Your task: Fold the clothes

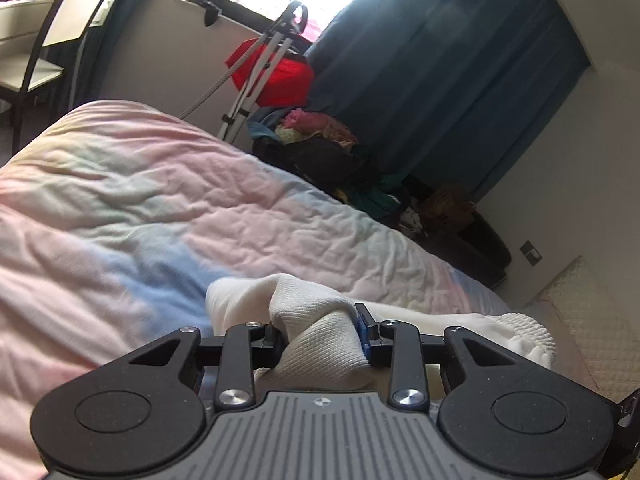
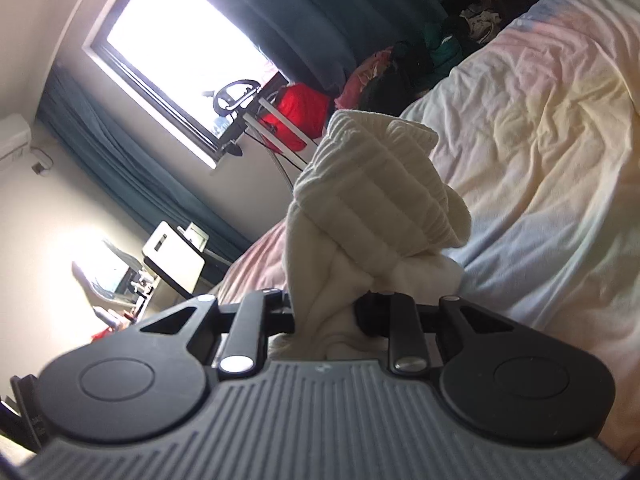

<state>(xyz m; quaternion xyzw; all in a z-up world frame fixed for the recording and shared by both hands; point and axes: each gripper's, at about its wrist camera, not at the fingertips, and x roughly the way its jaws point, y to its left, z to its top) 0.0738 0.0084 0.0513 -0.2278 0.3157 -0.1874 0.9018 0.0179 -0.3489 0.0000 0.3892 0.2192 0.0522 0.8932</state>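
Item: cream knit garment (image 1: 320,320), bunched, lifted above my pastel bed (image 1: 160,208). Left gripper (image 1: 322,334): I see fingers pinched on a ribbed fold. Right gripper (image 2: 326,314): fingers clamped on another bunch, cuff (image 2: 376,176) upright.

Cream garment (image 2: 360,208) between clamped jaws

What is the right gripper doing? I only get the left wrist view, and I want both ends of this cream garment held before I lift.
Observer: The right gripper is shut on the cream garment.
Operator: Which part does it hold?
Observer: A bunched fold; a ribbed cuff stands up above the jaws.
Operator: What lies beyond the cuff?
Observer: The pastel bedspread to its right, and a bright window to its left.
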